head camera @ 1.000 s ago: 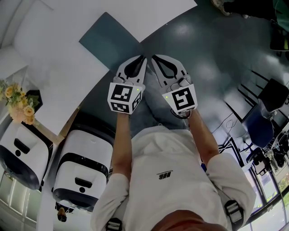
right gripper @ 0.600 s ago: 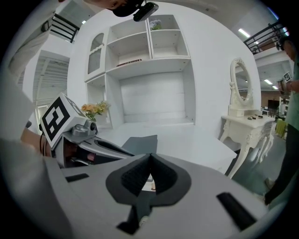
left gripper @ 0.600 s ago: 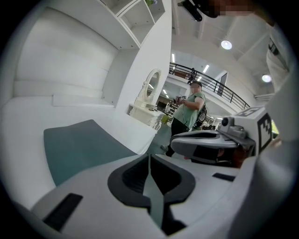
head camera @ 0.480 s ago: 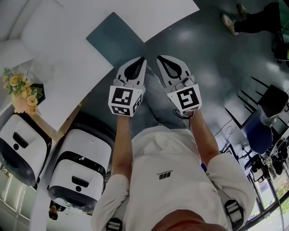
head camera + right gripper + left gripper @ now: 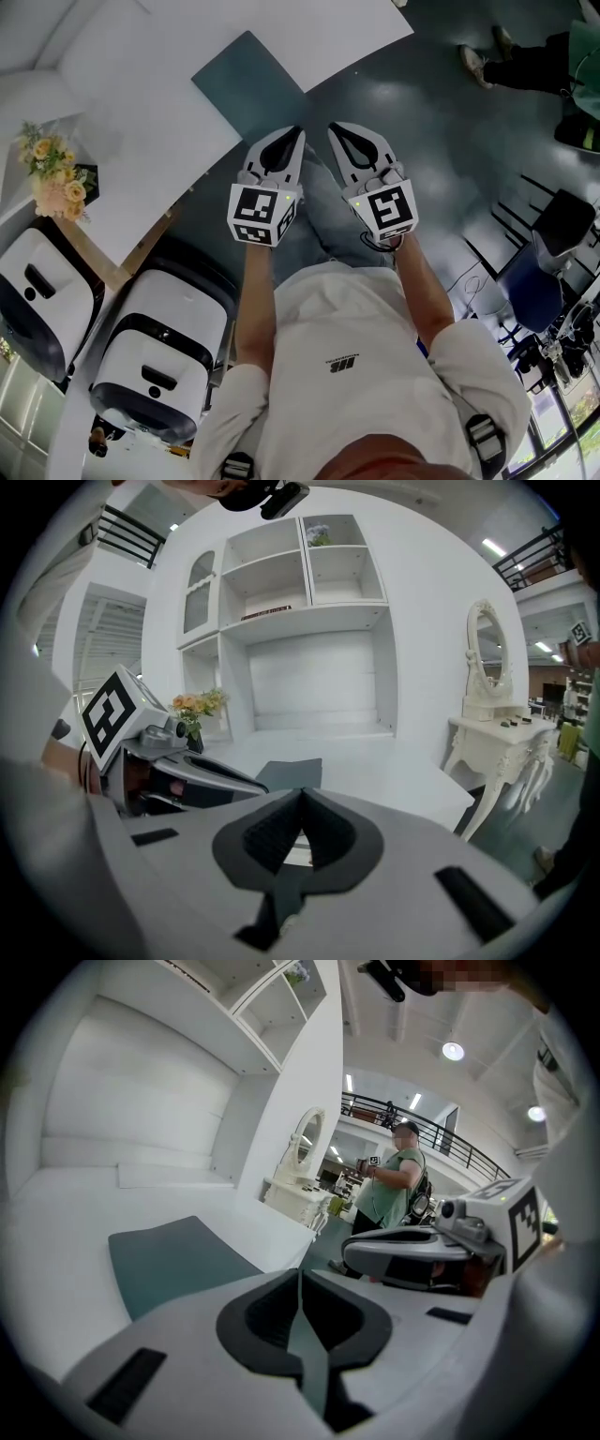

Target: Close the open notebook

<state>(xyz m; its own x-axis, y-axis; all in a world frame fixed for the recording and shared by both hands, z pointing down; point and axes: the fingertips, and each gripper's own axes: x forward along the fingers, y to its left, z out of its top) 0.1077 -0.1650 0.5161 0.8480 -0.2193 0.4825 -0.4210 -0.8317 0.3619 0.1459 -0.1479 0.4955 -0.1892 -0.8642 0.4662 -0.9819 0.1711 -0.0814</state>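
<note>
A flat dark teal rectangle [image 5: 251, 84], a closed cover or a mat, lies on the white table [image 5: 141, 131] near its front edge. It also shows in the left gripper view [image 5: 169, 1260] and the right gripper view [image 5: 291, 772]. No open pages show in any view. My left gripper [image 5: 297, 132] and right gripper [image 5: 334, 127] hang side by side over the dark floor, just short of the table edge. Both are shut with nothing between their jaws [image 5: 300, 1275] [image 5: 302, 795].
Flowers in a vase [image 5: 52, 178] stand at the table's left. Two white machines [image 5: 159, 366] [image 5: 33, 300] sit on the floor at left. A person [image 5: 394, 1185] stands beyond the table. White shelves [image 5: 309, 574] and a vanity with mirror [image 5: 492, 714] line the back.
The head view has shifted, so the table and teal rectangle sit slightly further right and lower. Both grippers stay shut, side by side. A person's legs have come into view at top right.
</note>
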